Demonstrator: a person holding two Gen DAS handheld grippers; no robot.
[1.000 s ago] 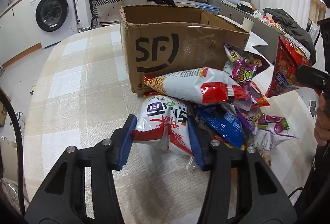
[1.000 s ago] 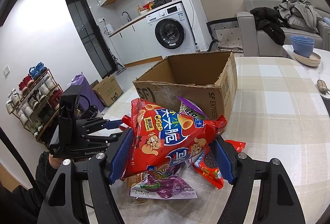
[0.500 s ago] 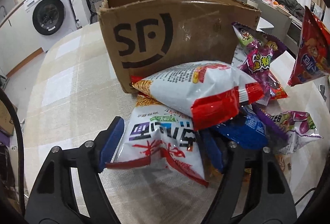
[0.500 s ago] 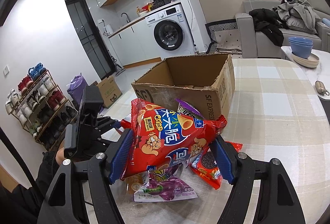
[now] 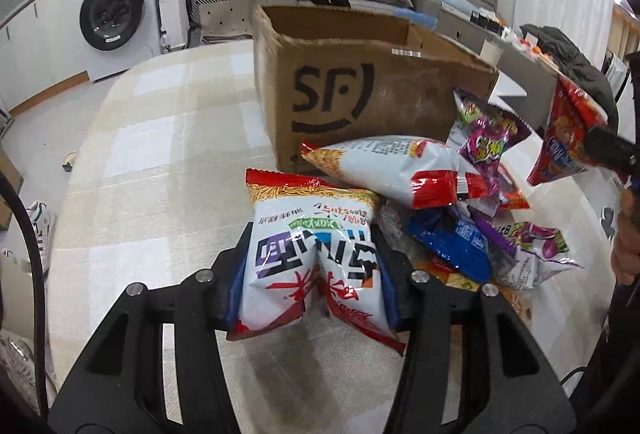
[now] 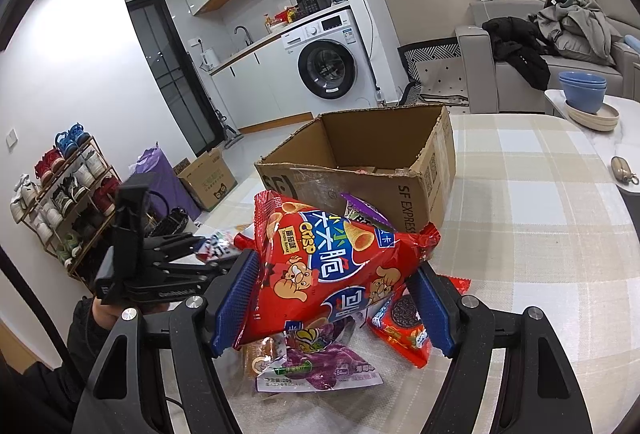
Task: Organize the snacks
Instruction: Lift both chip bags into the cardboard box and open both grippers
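My left gripper [image 5: 312, 266] has its jaws closing on a white and red noodle snack bag [image 5: 312, 234]; the pads press its sides and the bag creases down the middle. The bag sits at the near edge of a snack pile: a second white and red bag [image 5: 392, 166], a purple bag [image 5: 488, 138] and a blue bag [image 5: 452, 238]. Behind the pile stands an open cardboard box [image 5: 360, 94] marked SF. My right gripper [image 6: 332, 294] is shut on a red crisp bag [image 6: 328, 270], held above the pile and in front of the box [image 6: 360, 178].
A checked tablecloth [image 5: 160, 154] covers the table. Blue bowls on a plate [image 6: 582, 94] and a small pouch [image 6: 622, 168] lie at its far right. A washing machine [image 6: 326, 68], a sofa with clothes [image 6: 560, 30] and a shoe rack [image 6: 60, 194] stand beyond.
My left gripper spread wider around the white noodle bag, then closed on it, and the bag now sits pulled out from under the pile. The right gripper and its red bag stayed still.
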